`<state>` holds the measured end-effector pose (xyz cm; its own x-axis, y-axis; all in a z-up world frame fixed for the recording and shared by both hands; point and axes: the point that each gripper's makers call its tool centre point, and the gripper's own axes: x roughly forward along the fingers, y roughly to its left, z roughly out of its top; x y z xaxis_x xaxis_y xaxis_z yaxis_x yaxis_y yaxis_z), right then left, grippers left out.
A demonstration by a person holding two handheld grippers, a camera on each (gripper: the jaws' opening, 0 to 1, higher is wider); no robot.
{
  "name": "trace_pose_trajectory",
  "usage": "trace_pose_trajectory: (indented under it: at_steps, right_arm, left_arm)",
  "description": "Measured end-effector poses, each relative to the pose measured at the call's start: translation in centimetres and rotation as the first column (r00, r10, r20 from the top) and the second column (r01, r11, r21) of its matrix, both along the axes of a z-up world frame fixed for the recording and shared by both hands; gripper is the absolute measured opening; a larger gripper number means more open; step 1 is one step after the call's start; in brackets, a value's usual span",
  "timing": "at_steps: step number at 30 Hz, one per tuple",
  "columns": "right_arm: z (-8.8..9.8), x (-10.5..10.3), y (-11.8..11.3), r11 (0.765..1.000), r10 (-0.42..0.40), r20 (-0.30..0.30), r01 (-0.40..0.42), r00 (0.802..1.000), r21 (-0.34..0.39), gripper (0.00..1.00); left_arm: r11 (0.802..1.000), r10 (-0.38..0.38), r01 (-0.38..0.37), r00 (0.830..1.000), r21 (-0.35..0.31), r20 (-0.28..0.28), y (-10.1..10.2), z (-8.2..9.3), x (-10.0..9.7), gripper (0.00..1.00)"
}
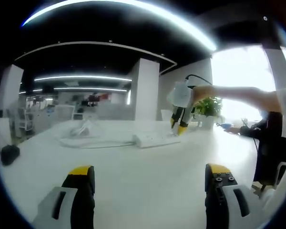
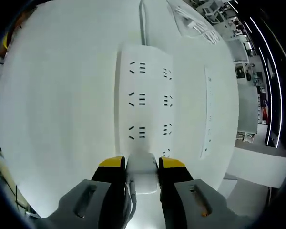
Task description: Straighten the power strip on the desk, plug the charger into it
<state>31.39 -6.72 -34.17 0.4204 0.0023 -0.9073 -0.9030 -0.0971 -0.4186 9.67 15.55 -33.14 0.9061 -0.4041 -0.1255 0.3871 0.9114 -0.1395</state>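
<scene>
The right hand-held gripper (image 2: 142,172), clamping the charger (image 2: 142,174), should align its prongs squarely over the strip (image 2: 144,102) near the surface (image 2: 62,105) edge, then press straight down.

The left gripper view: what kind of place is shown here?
Probably an open-plan office. Long strip ceiling lights run over a large white desk, chairs stand in the background, and a potted plant sits by a bright window.

The big white bench (image 1: 133,181) holds a white power strip (image 2: 145,100) lying flat — its cord (image 2: 143,21) runs off from one end. A clear plastic bag (image 1: 86,130) lies farther back, and a black thing (image 1: 10,153) sits near the edge.
</scene>
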Motion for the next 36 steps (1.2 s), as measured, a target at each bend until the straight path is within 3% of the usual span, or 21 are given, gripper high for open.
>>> trace_pose_trajectory:
  at_steps: [12,17,21,24,36]
  right_arm:
    - [-0.2,0.0,0.0,1.0,-0.008,0.006,0.008,1.0,0.022,0.26]
    - [0.1,-0.1,0.0,0.997,0.028,0.015,-0.029,0.999,0.073,0.26]
    - [0.2,-0.7,0.2,0.991,0.028,-0.024,-0.025,0.999,0.128,0.41]
    - [0.4,-0.6,-0.1,0.989,0.019,-0.014,-0.017,1.0,0.145,0.49]
    - [0.7,-0.5,-0.8,0.979,-0.001,-0.002,0.001,1.0,0.202,0.48]
  left_arm:
    - [1.0,-0.021,0.021,1.0,0.0,-0.003,-1.1,0.0,-0.1,0.99]
    - [1.0,-0.022,0.022,1.0,0.007,0.0,-1.1,0.1,-0.2,0.99]
    - [1.0,-0.02,0.02,1.0,0.003,-0.003,-1.0,-0.1,-0.2,0.99]
    - [1.0,-0.029,0.029,1.0,-0.006,-0.001,-1.2,0.0,-0.2,0.99]
    - [1.0,-0.028,0.028,1.0,-0.01,0.001,-1.0,0.0,-0.3,0.99]
